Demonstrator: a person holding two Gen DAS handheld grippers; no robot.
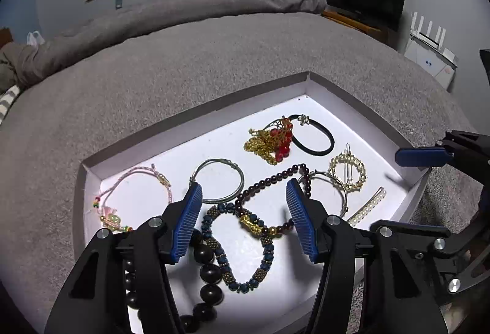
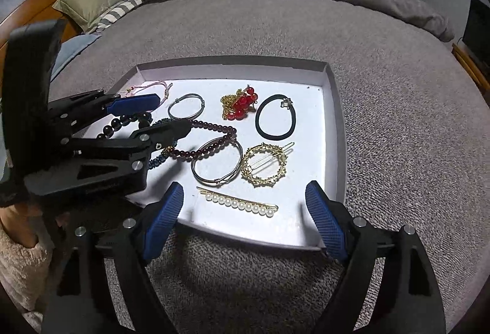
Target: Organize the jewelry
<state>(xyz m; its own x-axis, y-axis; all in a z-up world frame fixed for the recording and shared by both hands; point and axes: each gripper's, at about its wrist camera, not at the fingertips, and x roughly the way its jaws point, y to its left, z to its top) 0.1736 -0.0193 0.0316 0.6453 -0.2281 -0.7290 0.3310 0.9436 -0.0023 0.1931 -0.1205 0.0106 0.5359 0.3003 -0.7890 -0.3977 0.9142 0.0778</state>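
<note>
Both grippers hang open over a white tray (image 2: 332, 107) of jewelry that sits on a grey bed (image 2: 398, 150)

The left gripper (image 1: 245, 220) has its jaws wide and holds nothing, poised above the dark red bead bracelet (image 1: 269, 180) where it crosses the blue bead bracelet (image 1: 263, 260), with big black beads (image 1: 211, 272) at the tray's near side. The right gripper (image 2: 245, 220) also has its jaws wide and holds nothing, at the tray's near edge just by the pearl hair clip (image 2: 239, 202). Further in lie a gold ring-shaped clip (image 2: 265, 164), two silver bangles (image 2: 216, 162) (image 2: 186, 107), a black hair tie (image 2: 275, 119), a gold chain with red beads (image 2: 240, 107) and a pink cord bracelet (image 1: 134, 190), most lying apart
</note>
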